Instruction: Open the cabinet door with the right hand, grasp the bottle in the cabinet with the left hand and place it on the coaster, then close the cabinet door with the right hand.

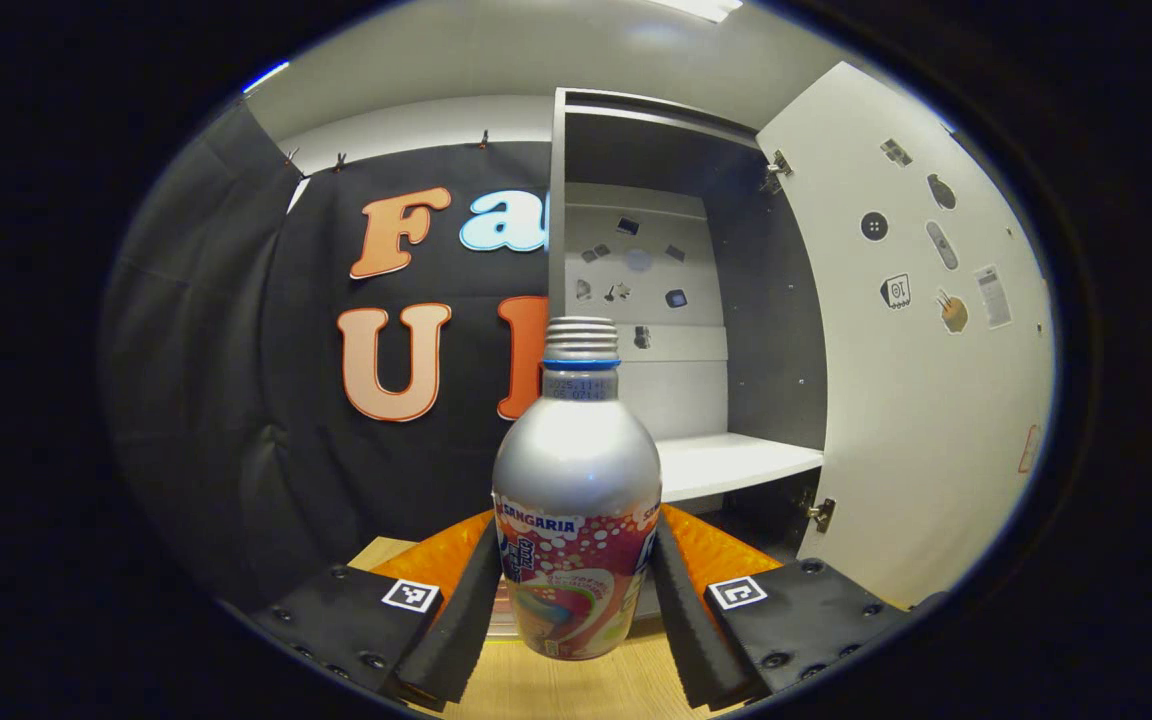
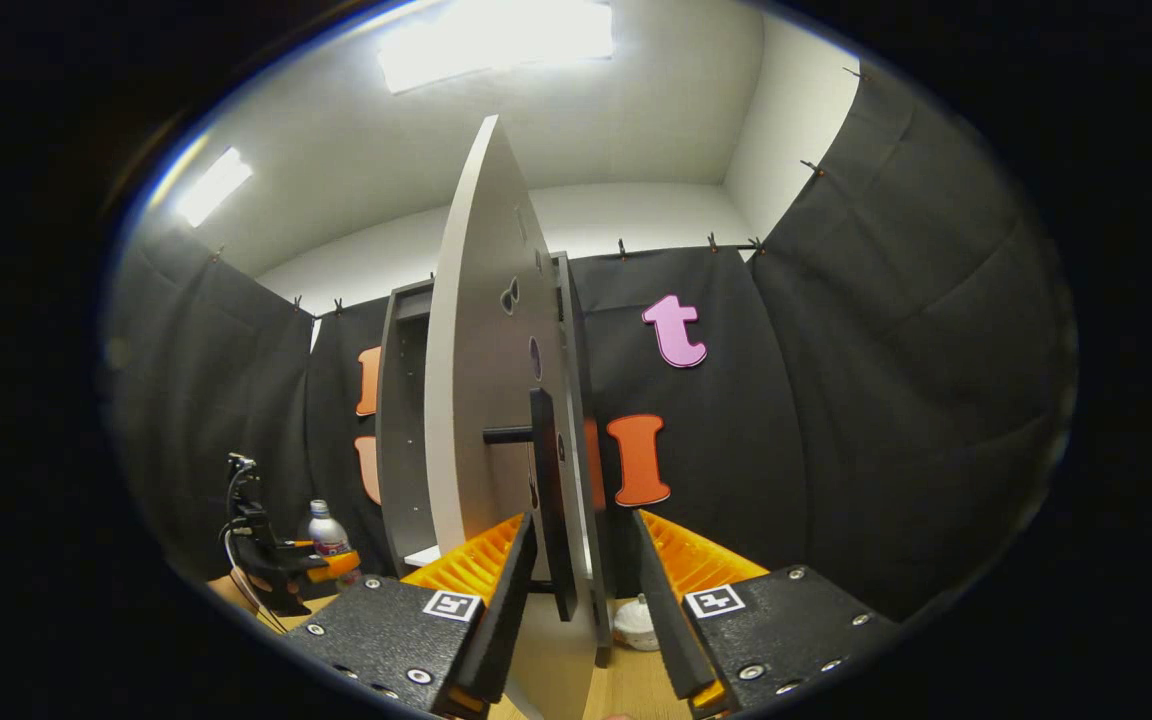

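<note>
The cabinet stands with its white door swung wide, edge-on in the right gripper view, where the right gripper straddles the dark handle with jaws spread, not pressing. The bottle, silver-shouldered with a colourful label and threaded, capless neck, stands upright, clamped between the left gripper fingers above the wooden table.

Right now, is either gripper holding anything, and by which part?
The left gripper grips the bottle by its lower labelled body. The right gripper straddles the cabinet door handle, jaws open, not clamped.
</note>
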The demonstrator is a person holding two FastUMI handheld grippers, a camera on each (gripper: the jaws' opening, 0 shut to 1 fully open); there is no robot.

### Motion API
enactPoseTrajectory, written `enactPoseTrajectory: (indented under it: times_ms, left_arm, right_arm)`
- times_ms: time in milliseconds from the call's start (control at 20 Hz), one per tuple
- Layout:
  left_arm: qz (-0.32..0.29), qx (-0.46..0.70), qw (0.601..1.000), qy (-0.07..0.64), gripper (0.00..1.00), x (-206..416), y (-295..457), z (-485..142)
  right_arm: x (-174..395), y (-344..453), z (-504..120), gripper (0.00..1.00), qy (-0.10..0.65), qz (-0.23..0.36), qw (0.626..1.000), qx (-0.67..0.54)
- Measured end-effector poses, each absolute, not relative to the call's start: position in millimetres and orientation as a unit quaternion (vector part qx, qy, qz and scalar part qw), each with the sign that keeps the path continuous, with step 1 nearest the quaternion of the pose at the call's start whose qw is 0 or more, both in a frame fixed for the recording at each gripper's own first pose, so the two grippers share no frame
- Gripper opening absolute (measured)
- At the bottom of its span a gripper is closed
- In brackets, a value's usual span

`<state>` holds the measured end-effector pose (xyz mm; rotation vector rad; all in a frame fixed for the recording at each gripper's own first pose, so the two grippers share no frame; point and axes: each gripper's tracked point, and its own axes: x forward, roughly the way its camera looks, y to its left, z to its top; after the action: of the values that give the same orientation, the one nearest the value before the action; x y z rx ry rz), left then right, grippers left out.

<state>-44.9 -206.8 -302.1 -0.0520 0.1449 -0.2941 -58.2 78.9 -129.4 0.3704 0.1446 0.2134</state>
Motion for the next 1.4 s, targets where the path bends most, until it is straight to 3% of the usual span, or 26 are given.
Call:
enactPoseTrajectory:
  times_ms: [350,400,450,600,650,900,950,1400]
  left_arm:
    - [-0.131,-0.026,0.988,0.082,0.83,-80.0,-161.1,-356.7]
    - [-0.129,-0.027,0.988,0.086,0.83,-85.5,-154.9,-364.6]
    - [-0.127,-0.030,0.987,0.091,0.83,-92.0,-150.2,-372.9]
    - [-0.127,-0.038,0.987,0.095,0.83,-110.6,-138.1,-393.9]
    - [-0.125,-0.043,0.986,0.098,0.83,-115.8,-133.8,-401.7]
    - [-0.124,-0.038,0.985,0.111,0.83,-140.2,-123.2,-437.2]
    - [-0.125,-0.037,0.985,0.110,0.83,-144.2,-123.2,-441.2]
    - [-0.132,-0.045,0.981,0.134,0.83,-180.8,-120.1,-494.7]
  right_arm:
    - [-60.8,74.8,-128.5,0.68,0.063,0.084,0.979,0.172]
    - [-61.3,75.3,-128.2,0.74,0.063,0.085,0.980,0.171]
    - [-61.8,76.0,-128.4,0.69,0.063,0.085,0.980,0.171]
    - [-63.2,75.5,-127.9,0.70,0.055,0.086,0.979,0.174]
    - [-64.2,76.0,-128.1,0.65,0.053,0.088,0.979,0.176]
    - [-61.8,75.7,-129.5,0.75,0.049,0.096,0.977,0.182]
    - [-62.1,75.4,-129.5,0.70,0.049,0.097,0.977,0.183]
    - [-60.9,72.3,-130.4,0.72,0.047,0.099,0.978,0.177]
